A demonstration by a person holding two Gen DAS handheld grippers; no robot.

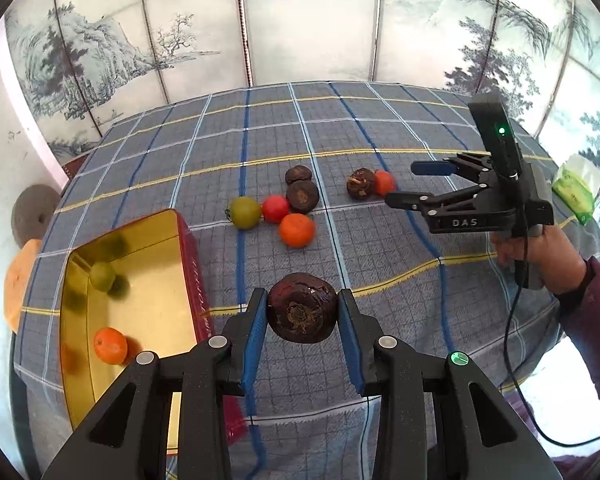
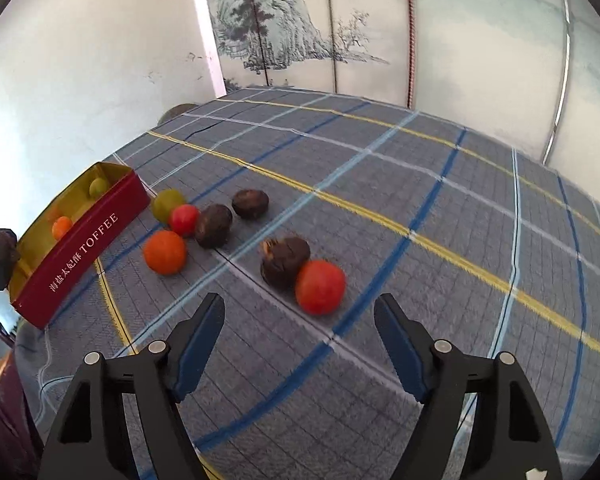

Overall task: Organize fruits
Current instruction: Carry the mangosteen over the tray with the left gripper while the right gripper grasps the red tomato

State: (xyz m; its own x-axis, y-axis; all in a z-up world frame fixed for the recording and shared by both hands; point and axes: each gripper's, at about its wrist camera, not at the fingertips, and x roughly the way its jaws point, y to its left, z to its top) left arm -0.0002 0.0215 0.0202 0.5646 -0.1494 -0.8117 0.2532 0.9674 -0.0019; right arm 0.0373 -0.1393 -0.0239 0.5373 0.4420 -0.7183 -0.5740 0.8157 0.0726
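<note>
My left gripper point(image 1: 302, 314) is shut on a dark brown fruit point(image 1: 302, 309) and holds it above the cloth, just right of the red and gold tin point(image 1: 188, 248). The tin holds a green fruit point(image 1: 102, 276) and an orange fruit point(image 1: 110, 345). My right gripper point(image 2: 300, 312) is open and empty, just short of a red fruit point(image 2: 320, 287) that touches a brown fruit point(image 2: 284, 260). It also shows in the left wrist view point(image 1: 400, 184). Further left lie an orange fruit point(image 2: 165, 252), a red fruit point(image 2: 184, 219), a green fruit point(image 2: 167, 204) and two brown fruits point(image 2: 214, 225).
A blue checked cloth point(image 2: 420, 208) covers the table. A green tissue pack point(image 1: 576, 192) lies at the table's right edge. A painted folding screen point(image 1: 300, 20) stands behind the table. A white wall point(image 2: 80, 60) is on the left side.
</note>
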